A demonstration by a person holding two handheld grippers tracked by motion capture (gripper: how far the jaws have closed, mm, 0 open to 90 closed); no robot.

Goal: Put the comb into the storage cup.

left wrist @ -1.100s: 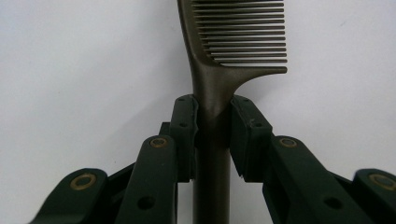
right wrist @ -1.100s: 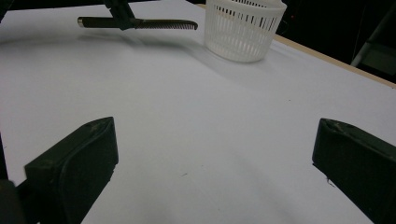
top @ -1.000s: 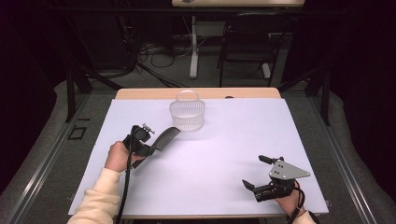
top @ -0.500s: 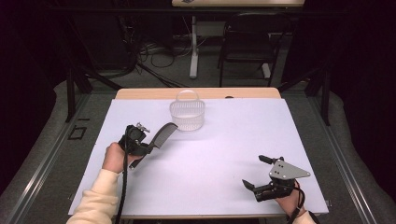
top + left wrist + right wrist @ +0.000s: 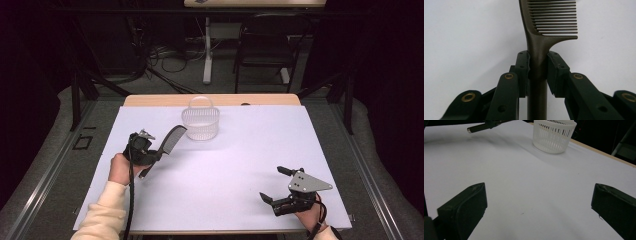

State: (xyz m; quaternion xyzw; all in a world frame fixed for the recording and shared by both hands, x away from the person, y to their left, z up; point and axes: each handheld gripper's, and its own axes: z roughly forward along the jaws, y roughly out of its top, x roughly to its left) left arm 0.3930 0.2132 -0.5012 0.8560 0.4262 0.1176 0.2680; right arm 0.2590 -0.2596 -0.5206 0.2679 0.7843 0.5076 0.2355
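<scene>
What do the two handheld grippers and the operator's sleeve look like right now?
Both the left gripper and the right gripper are black with two jaws; brass-coloured rivets mark the left one's linkages. A black cable trails from the left; a grey three-cornered plate tops the right. The left sleeve is cream.

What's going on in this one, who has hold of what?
A person works at a white table with a hand-held gripper in each hand. The left hand-held gripper is shut on the handle of a dark comb, held above the table with its toothed end pointing toward a white basket at the far edge. The comb is not in the basket. The right hand-held gripper rests open near the front edge, holding nothing.
</scene>
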